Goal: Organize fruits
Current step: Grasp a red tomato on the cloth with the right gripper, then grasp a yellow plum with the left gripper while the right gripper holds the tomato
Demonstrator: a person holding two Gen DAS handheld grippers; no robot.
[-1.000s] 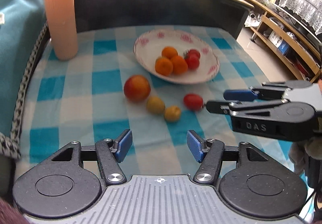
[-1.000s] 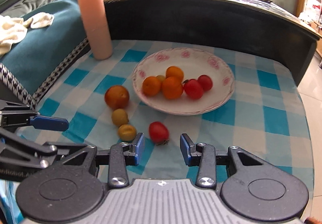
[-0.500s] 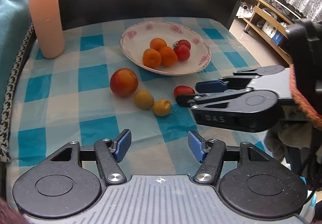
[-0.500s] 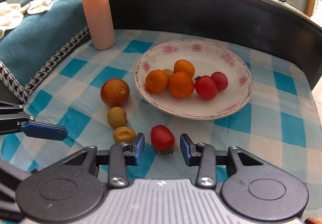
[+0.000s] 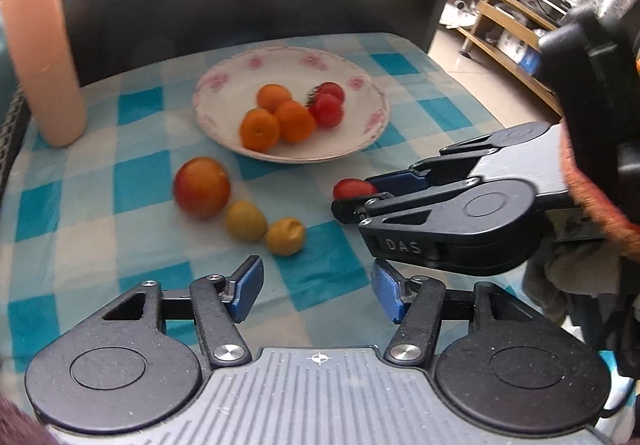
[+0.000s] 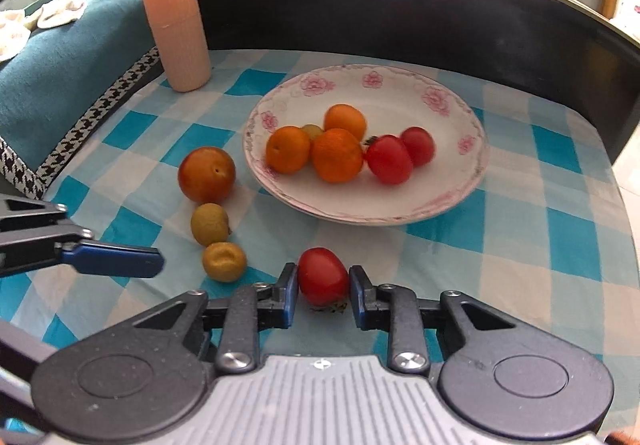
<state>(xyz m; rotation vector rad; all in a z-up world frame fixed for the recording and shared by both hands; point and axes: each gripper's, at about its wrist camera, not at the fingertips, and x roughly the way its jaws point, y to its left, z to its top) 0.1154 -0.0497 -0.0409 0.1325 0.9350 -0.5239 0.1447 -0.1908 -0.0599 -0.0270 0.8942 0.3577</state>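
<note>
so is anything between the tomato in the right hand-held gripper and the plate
Nothing visible. The tomato sits between the right hand-held gripper's fingers, and only bare checked cloth separates it from the plate's near rim. The two small yellow fruits lie off to the left, outside that path.

A blue-and-white checked cloth (image 6: 560, 229) covers the tabletop. Behind it a dark curved counter (image 6: 400, 9) rises, sunlit on top. To the left, a teal sofa (image 6: 80, 57) with houndstooth trim; to the right, wooden shelving (image 5: 504, 33) over pale floor tiles (image 5: 460, 61).
</note>
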